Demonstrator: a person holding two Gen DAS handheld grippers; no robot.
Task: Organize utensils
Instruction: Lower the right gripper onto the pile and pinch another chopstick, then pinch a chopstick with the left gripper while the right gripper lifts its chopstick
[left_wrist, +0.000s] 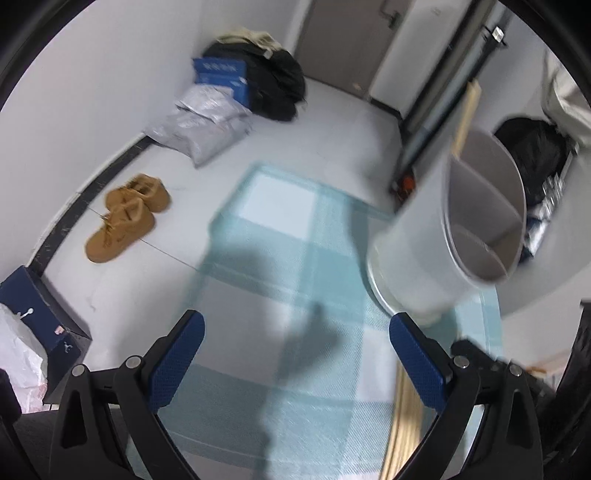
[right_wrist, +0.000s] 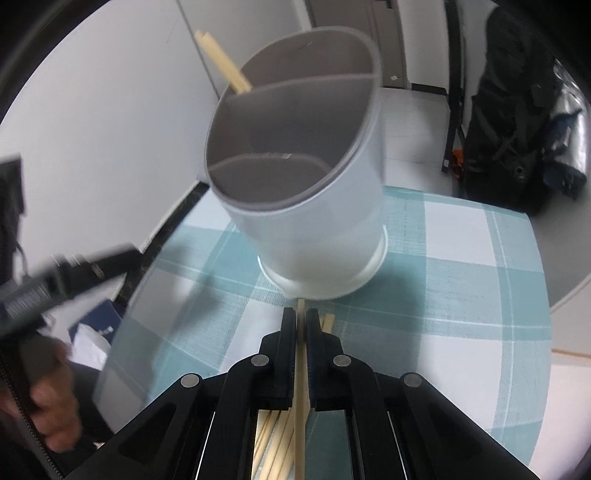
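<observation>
Right wrist view showed the right claw (right_wrist: 301, 325) with its jaws together, clamped on one chopstick (right_wrist: 300, 391). That chopstick ran lengthwise between the pads, its tip showing just past them and close to the base of the holder (right_wrist: 310, 221). More chopsticks (right_wrist: 273, 439) lay in a loose pile on the surface (right_wrist: 461, 236) beneath the claw body. The holder was a white round tub with a grey interior split by curved dividers. It stood on the surface, which carried a teal and white checked cloth. A pair of chopsticks (right_wrist: 221, 62) already stood in the far compartment, leaning out over the rim to the left. At the left edge, a hand (right_wrist: 55, 406) gripped the handle of the other tool; this part was blurred.

Left wrist view showed the left claw (left_wrist: 295, 354) with its jaws wide apart and nothing between the blue pads (left_wrist: 177, 365). It hung over the checked cloth, with the holder (left_wrist: 424, 258) ahead and to the right. The pile of chopsticks (left_wrist: 402, 424) lay just inside the right-hand finger. The stored pair (left_wrist: 467, 110) rose above the holder's rim. On the floor beyond the surface lay tan shoes (left_wrist: 125, 214), grey bags (left_wrist: 203, 122) and a blue box (left_wrist: 40, 306). The frame was motion-blurred.
</observation>
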